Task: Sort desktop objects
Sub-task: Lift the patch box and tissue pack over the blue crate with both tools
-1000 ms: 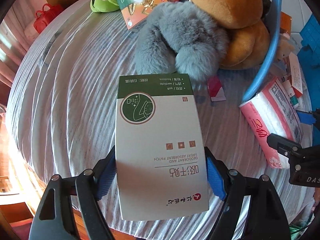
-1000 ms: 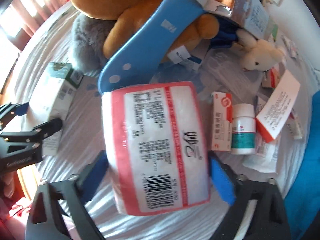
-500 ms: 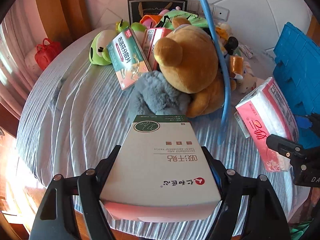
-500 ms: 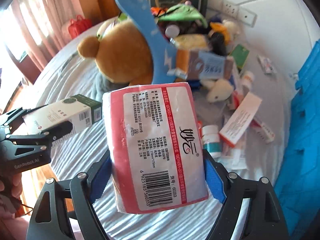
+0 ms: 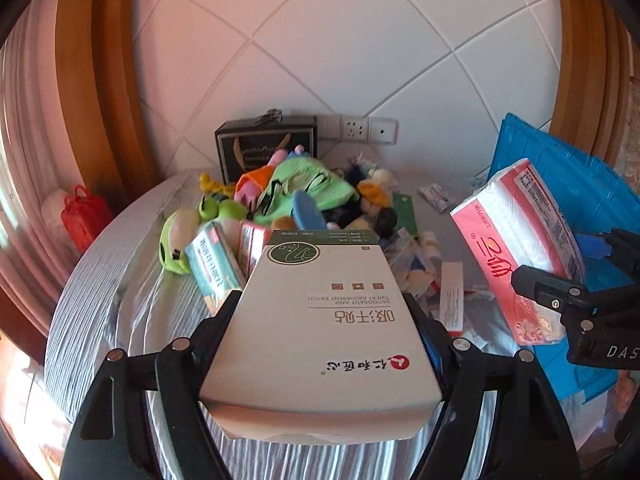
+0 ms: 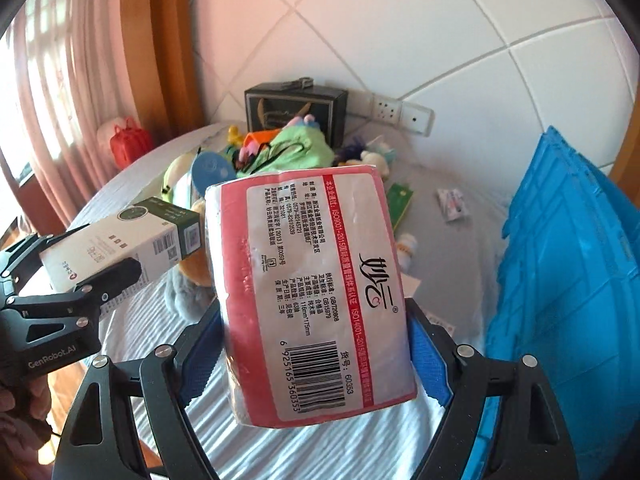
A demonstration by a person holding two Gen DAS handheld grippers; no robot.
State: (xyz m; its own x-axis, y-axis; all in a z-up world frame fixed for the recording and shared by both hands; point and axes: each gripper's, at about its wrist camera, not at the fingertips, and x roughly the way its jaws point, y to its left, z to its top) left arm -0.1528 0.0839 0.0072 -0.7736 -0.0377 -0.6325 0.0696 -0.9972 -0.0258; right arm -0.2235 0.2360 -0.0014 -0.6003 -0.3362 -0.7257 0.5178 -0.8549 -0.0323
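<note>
My left gripper (image 5: 324,316) is shut on a white and green patch box (image 5: 324,332), held in the air above the striped tablecloth (image 5: 100,292). From the right wrist the same box (image 6: 120,240) shows at the left, clamped by the left gripper (image 6: 86,276). My right gripper (image 6: 316,344) is shut on a pink tissue pack (image 6: 312,288), also lifted off the table. The left wrist view shows this pack (image 5: 516,240) at the right, with the right gripper (image 5: 568,276) around its lower end.
A heap of plush toys (image 5: 296,200) and cartons (image 5: 212,268) covers the back of the round table. A blue crate (image 6: 568,264) stands at the right. A black case (image 5: 266,148) leans on the tiled wall. A red bag (image 5: 86,210) hangs left. A hand (image 6: 20,404) holds the left gripper.
Both grippers rose off the table with box and tissue pack in their grip and tilted up, so the wall and the far toy heap have come into view.
</note>
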